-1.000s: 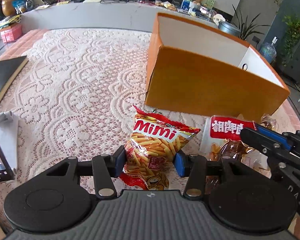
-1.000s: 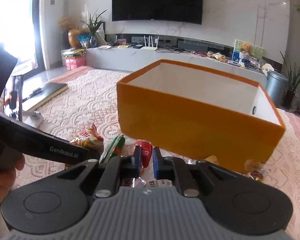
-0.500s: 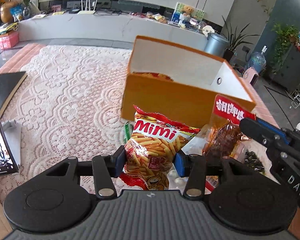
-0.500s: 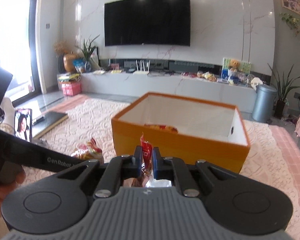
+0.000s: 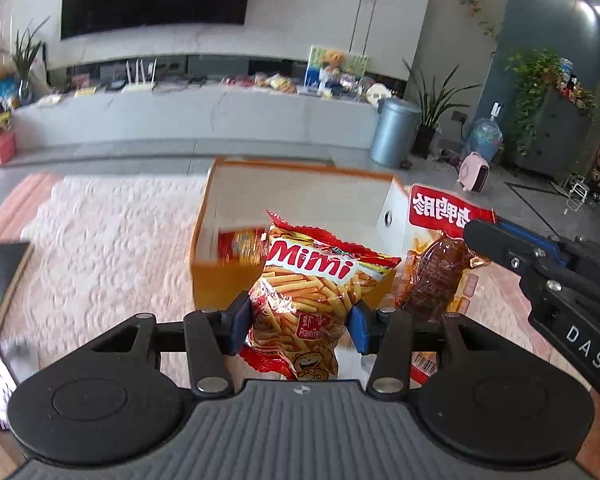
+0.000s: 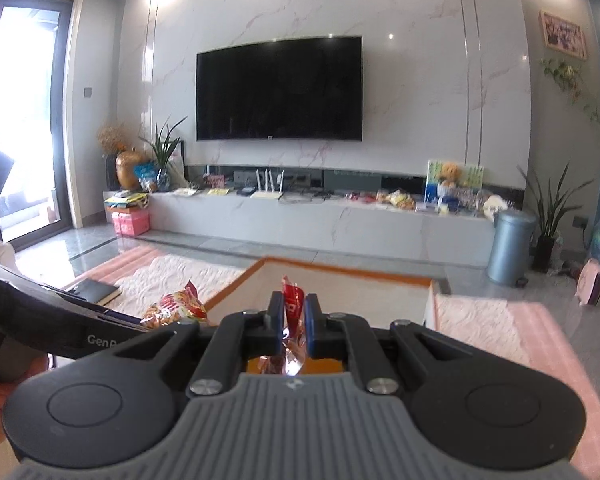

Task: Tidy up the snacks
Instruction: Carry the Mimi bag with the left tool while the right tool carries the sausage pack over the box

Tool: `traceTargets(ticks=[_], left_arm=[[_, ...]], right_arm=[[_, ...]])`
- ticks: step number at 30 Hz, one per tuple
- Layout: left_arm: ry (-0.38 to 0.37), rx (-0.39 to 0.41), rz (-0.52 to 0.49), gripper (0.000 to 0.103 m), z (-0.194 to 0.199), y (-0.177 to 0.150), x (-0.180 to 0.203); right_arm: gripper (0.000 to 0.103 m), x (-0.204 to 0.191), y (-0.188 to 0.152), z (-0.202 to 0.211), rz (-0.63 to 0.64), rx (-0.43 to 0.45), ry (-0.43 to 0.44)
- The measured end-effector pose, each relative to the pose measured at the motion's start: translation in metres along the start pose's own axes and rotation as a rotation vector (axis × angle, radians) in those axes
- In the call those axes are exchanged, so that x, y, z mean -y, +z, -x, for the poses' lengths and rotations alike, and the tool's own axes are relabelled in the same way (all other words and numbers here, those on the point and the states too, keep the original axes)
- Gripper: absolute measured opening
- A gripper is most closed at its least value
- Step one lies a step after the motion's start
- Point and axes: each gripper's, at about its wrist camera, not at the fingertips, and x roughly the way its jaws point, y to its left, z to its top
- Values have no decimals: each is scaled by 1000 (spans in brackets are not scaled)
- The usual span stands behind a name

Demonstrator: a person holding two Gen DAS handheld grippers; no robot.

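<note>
My left gripper (image 5: pixel 298 322) is shut on a red Mimi prawn-stick bag (image 5: pixel 312 280) and holds it in the air in front of the orange box (image 5: pixel 220 276). My right gripper (image 6: pixel 293 322) is shut on a red-topped clear snack packet (image 6: pixel 292 306), which also shows in the left wrist view (image 5: pixel 440 248), raised beside the box's right end. The Mimi bag shows in the right wrist view (image 6: pixel 176 308) too. The box (image 6: pixel 340 270) is open at the top, white inside, with a red snack bag (image 5: pixel 240 244) in it.
The box stands on a white lace cloth (image 5: pixel 108 240) over a pink-edged table. A dark notebook (image 5: pixel 0 268) lies at the left edge. Beyond are a TV bench (image 6: pixel 320 220), a grey bin (image 5: pixel 396 130) and plants.
Both grippers have risen from the table with their snacks. The box now looks smaller and lower in both views, and its inside shows.
</note>
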Motion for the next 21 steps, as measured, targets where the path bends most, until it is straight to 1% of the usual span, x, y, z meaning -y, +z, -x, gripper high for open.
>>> traceTargets(ticks=[5,8,16,19,21], left_arm=[[-6,40,-34,55,-9,27,14],[-13,51,-21,55,-19,38,16],[2,28,-11,55,-58,63,17],[-2,13,-29,55,-72,68,23],[-5,-6,-31,55,-84,69,23]], right_arm=[[6,11,26,-15,32,46,-24],[6,16,37,-30,41,54,-40],[6,40,54,-79,16,52,-125],[6,43,54,-97,21,45,-156],[6,43,52,-112,26,28,-160]])
